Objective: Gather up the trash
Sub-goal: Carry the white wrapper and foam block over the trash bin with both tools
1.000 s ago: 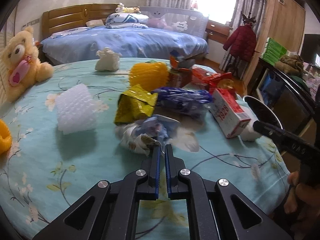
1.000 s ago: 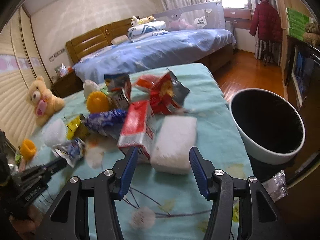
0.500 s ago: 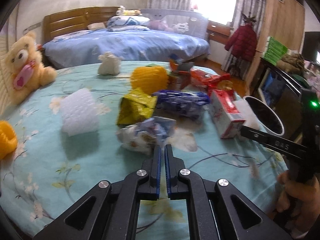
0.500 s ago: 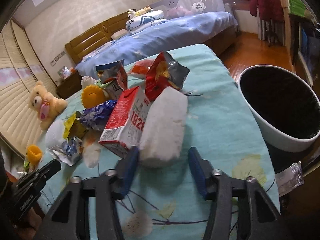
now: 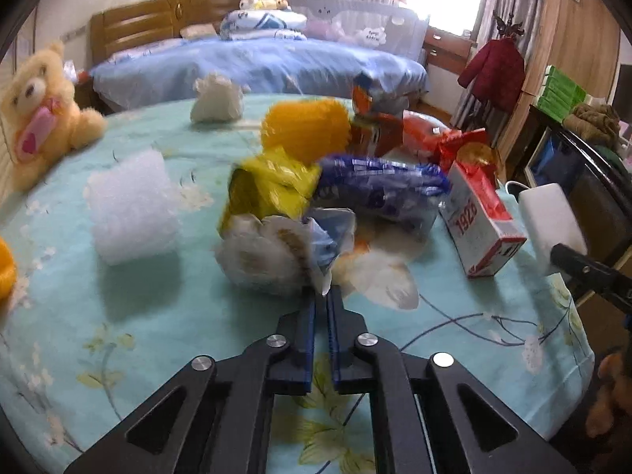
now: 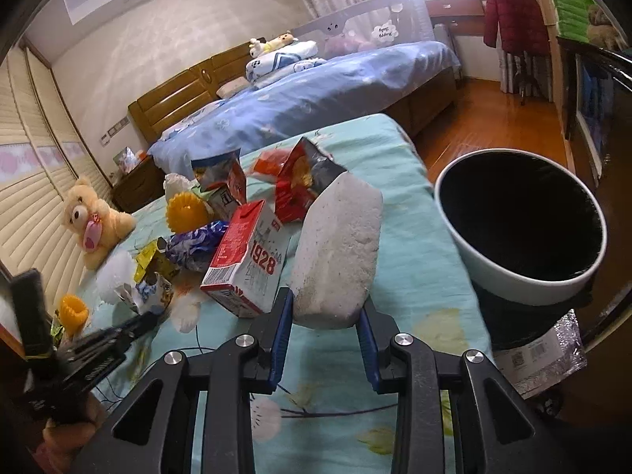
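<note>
Both hand-held grippers clamped on trash beside the dark-lined bin.

The right hand-held gripper (image 6: pixel 324 312) has just been closing and now pinches the near end of a white foam block (image 6: pixel 339 252), tilted up off the floral surface (image 6: pixel 418 237). Just right of it, past the surface's edge, stands the white-rimmed trash bin (image 6: pixel 521 292); its black-lined inside is too dark to show any contents. The left hand-held gripper (image 5: pixel 320 296) has its jaws nearly together, nipping the edge of a crumpled white-and-blue wrapper (image 5: pixel 276 252). The remaining litter lies loose on the surface: a red-and-white carton (image 6: pixel 249 264) marked 1928 just beside the foam, a red snack bag (image 6: pixel 300 185) and a blue wrapper (image 5: pixel 379 185) behind it.
</note>
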